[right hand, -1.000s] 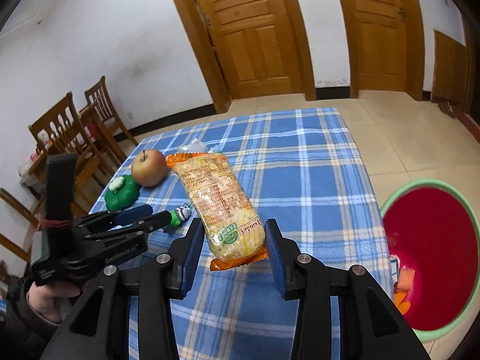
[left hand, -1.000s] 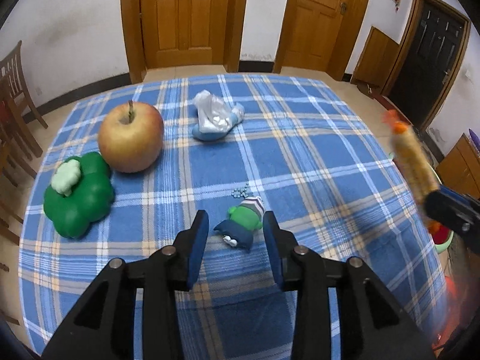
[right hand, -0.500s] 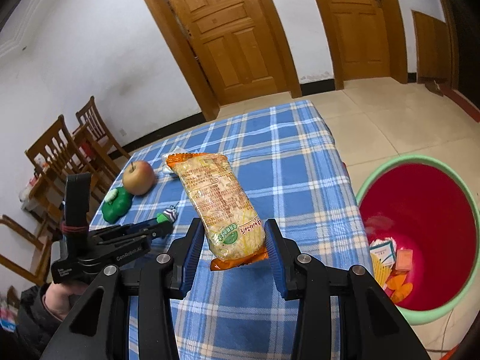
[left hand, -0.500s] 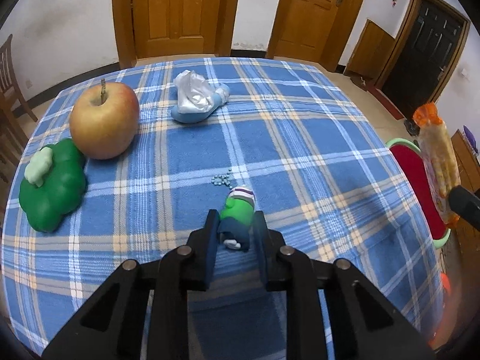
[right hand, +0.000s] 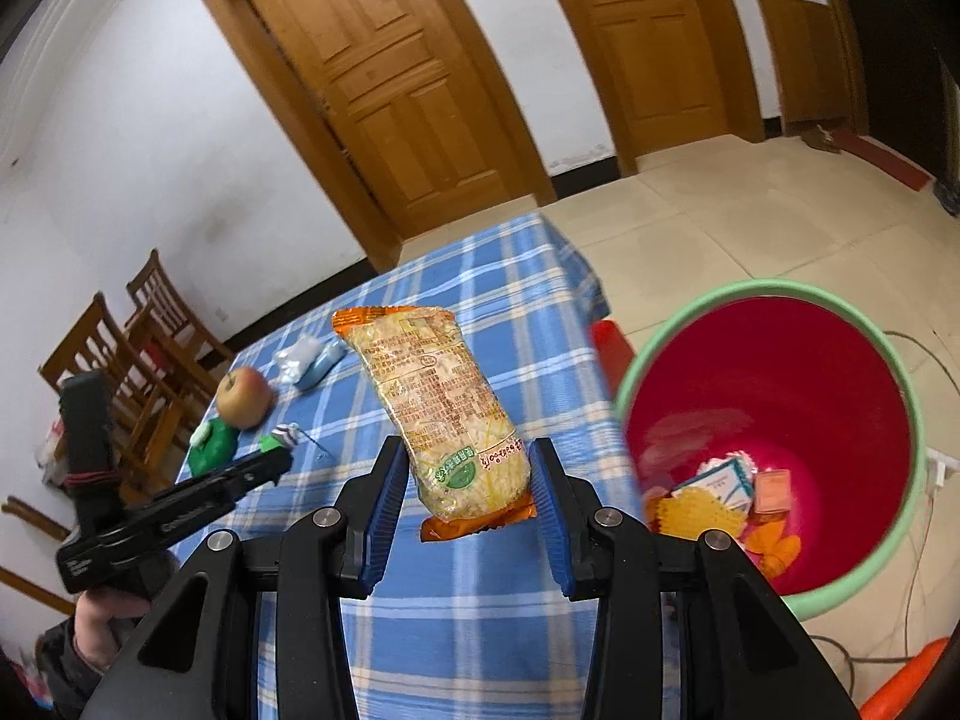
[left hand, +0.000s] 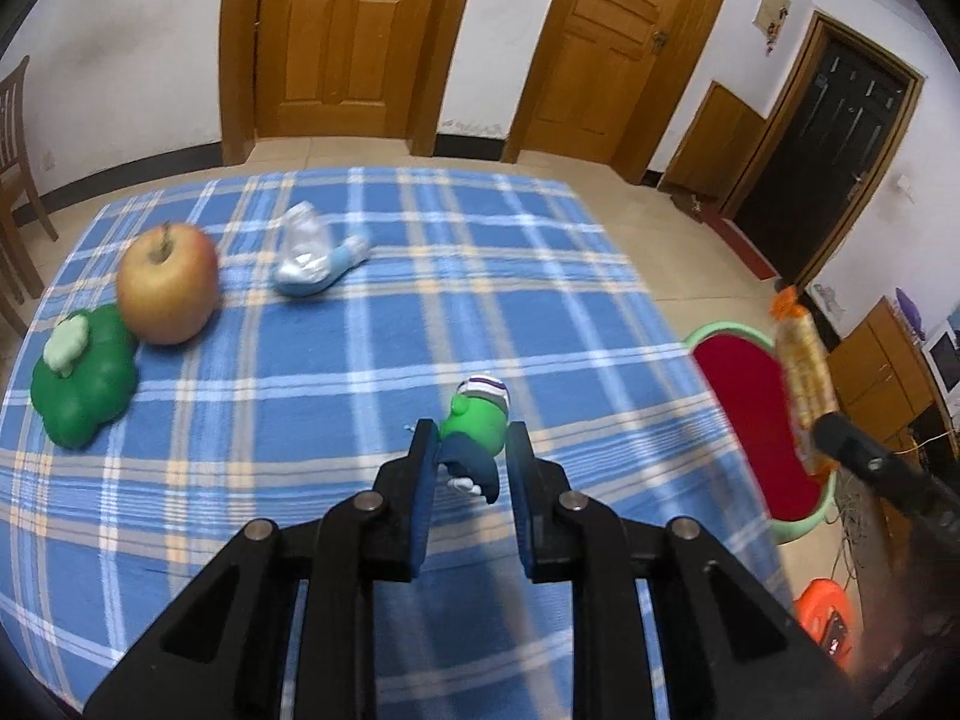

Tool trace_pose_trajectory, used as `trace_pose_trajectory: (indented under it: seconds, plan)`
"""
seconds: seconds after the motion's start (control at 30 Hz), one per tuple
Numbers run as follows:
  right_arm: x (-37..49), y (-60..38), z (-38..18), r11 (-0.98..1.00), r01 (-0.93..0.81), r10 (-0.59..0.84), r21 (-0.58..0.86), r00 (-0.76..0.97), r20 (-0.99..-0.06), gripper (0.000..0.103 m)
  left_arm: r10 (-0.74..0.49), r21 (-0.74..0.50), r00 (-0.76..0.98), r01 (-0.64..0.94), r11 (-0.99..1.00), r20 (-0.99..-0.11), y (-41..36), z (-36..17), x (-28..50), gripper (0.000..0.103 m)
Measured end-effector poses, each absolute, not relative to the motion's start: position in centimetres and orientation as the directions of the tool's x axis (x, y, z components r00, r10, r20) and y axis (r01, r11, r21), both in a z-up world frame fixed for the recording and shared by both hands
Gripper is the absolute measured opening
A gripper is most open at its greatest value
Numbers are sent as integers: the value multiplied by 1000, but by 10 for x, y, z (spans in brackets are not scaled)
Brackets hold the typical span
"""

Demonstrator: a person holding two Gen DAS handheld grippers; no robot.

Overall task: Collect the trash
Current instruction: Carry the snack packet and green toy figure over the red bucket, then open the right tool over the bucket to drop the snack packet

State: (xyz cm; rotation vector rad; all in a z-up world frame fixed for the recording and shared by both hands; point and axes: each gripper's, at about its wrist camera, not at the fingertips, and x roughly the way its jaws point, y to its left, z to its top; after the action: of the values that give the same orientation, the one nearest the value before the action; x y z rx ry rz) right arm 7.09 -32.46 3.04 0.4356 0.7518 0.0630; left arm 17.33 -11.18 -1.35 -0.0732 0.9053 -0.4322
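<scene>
My left gripper is shut on a small green figure toy with a striped cap and holds it above the blue plaid tablecloth. My right gripper is shut on an orange noodle packet, held upright over the table's right edge, next to the red bin with a green rim. The bin holds several wrappers. A crumpled white and blue wrapper lies on the cloth at the back. The packet and bin also show at the right of the left wrist view.
A red apple and a green broccoli-shaped toy sit at the table's left. Wooden chairs stand left of the table. Two wooden doors are behind. An orange object lies on the floor by the bin.
My left gripper closed on the green figure and lifted it off the cloth. My right gripper carried the noodle packet rightward toward the red bin, which now fills more of its view.
</scene>
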Motion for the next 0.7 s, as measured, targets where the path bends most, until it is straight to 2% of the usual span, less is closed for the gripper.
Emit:
trace_pose_trajectory:
  seconds: [0.3,0.7]
  plan:
    - [50,-371,22,884,221,123,411,740,-661,43,-444,-239,524,413,879,-727,-162,3,162,22]
    - [30,-427,-7,823,403,2,401,703,-712,43,-491,-201,455,548,812,-743,-237,-4,152,22]
